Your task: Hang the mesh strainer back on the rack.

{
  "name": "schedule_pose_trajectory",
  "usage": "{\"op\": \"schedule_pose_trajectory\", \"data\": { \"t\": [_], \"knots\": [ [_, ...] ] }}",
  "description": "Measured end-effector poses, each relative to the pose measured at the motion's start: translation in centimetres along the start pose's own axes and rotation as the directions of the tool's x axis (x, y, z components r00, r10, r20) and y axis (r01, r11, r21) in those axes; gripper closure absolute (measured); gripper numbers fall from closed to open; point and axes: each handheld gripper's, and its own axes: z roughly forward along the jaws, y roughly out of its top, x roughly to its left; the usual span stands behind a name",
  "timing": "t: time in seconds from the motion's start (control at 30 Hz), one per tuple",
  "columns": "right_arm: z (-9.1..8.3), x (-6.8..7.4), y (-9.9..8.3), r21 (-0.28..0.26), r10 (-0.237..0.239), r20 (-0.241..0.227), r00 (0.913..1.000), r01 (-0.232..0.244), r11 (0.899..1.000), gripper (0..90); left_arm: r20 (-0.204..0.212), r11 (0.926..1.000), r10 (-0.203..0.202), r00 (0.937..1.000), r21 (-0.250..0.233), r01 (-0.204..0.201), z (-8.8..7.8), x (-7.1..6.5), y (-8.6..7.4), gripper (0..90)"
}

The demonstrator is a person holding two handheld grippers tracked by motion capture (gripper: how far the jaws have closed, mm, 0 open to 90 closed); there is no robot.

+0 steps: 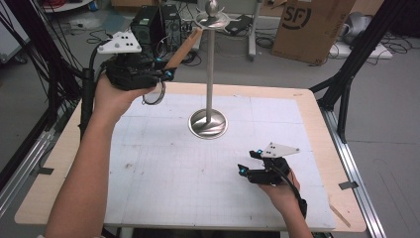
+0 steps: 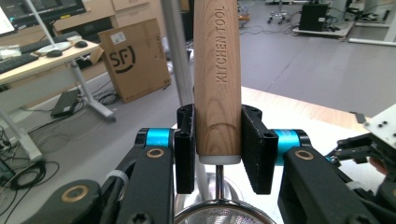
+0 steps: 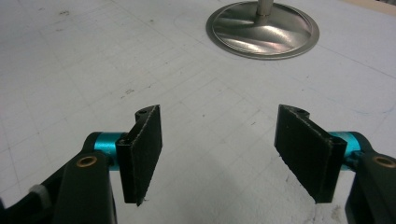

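Left: the left gripper (image 1: 166, 74), raised above the table's (image 1: 317, 129) far left corner, is clamped on the lower end of a wooden handle (image 1: 184, 47). In the left gripper view the handle (image 2: 217, 79), stamped "KITCHEN TOOL", stands between the two pads (image 2: 185, 148), both pressed flat against its sides. A thin metal shank (image 2: 218, 179) leaves the handle's base and meets a round metal rim, apparently a small strainer (image 1: 154, 94), though its mesh is too blurred to confirm. The grip sits low on the handle, which probably leaves the upper end free to meet the rack.

Centre: a steel stand (image 1: 210, 69) rises from a disc base (image 1: 208, 124) on the white mat (image 1: 198, 173). Its top carries a ring of hooks (image 1: 213, 20) under a ball finial. The handle tilts up and to the right, its tip just beside the ring; whether it touches a hook cannot be told. The pose suggests hanging the tool, or lifting it off.

Right: the right gripper (image 1: 246, 169) rests low on the mat, near the table's front right, well apart from the stand. Its jaws stand apart with nothing between them (image 3: 219, 158), and it points toward the base (image 3: 264, 29), seemingly idle while the left hand works.
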Motion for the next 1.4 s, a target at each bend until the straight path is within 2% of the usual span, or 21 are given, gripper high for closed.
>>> {"op": "schedule_pose_trajectory", "data": {
  "t": [0.47,1.17,1.4],
  "knots": [
    [-0.2,-0.1,0.0,-0.007,0.001,0.0,1.0,-0.001,1.0,31.7,-0.018,0.9999,-0.008,0.9998,0.011,0.009,1.4,0.2,0.5,68.8],
    [-0.3,-0.1,0.0,-0.013,-0.001,-0.001,1.0,0.001,1.0,31.9,-0.072,0.9979,-0.013,0.9973,0.062,0.017,4.2,-0.1,0.0,68.7],
    [-0.4,-0.1,0.0,-0.015,-0.002,0.0,1.0,0.002,1.0,31.9,-0.073,0.9969,-0.027,0.9969,0.071,0.032,5.4,-0.2,-0.3,68.6]
  ]
}}
